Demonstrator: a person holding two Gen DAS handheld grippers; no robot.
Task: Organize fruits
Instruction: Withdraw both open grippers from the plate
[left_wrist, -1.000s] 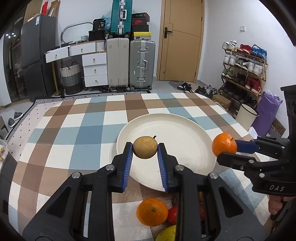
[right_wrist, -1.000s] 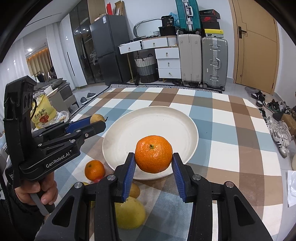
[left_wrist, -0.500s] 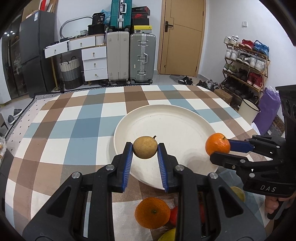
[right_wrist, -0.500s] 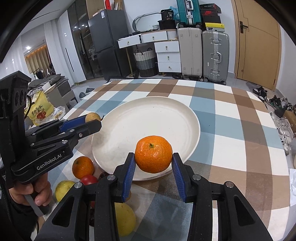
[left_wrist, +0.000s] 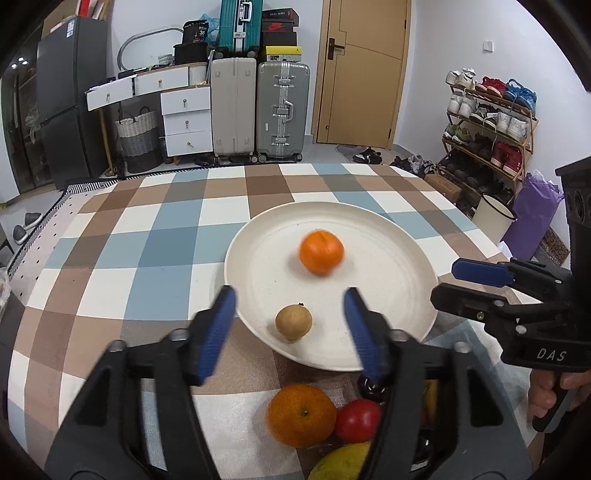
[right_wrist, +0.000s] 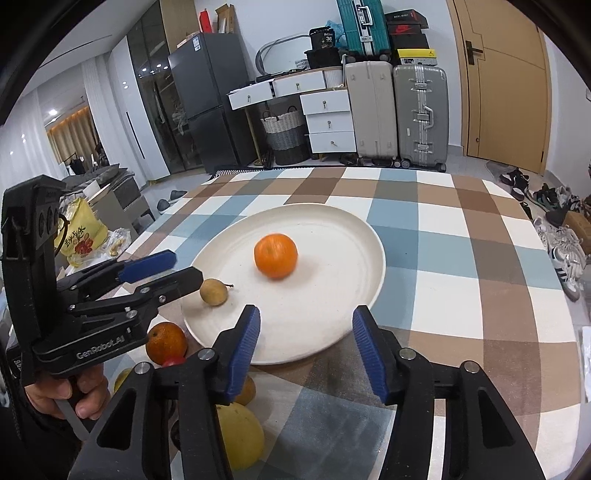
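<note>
A large cream plate (left_wrist: 399, 236) (right_wrist: 343, 229) lies on the checked tablecloth. On it sit a blurred orange (left_wrist: 321, 252) (right_wrist: 275, 255) near the middle and a small brown fruit (left_wrist: 293, 321) (right_wrist: 213, 292) near the front rim. My left gripper (left_wrist: 290, 328) (right_wrist: 162, 267) has its jaws opening over the front rim, the brown fruit lying free between them. My right gripper (right_wrist: 304, 347) (left_wrist: 461, 278) also has its jaws opening, with nothing between them, at the plate's near edge.
Loose fruit lies on the cloth in front of the plate: another orange (left_wrist: 301, 414) (right_wrist: 166, 342), a red fruit (left_wrist: 356, 420) and yellow-green fruit (right_wrist: 236, 435). Suitcases, drawers and a shoe rack stand beyond the table's far edge.
Both grippers opened and let go of their fruit. The brown fruit dropped onto the plate's front part and the orange landed near the plate's middle.
</note>
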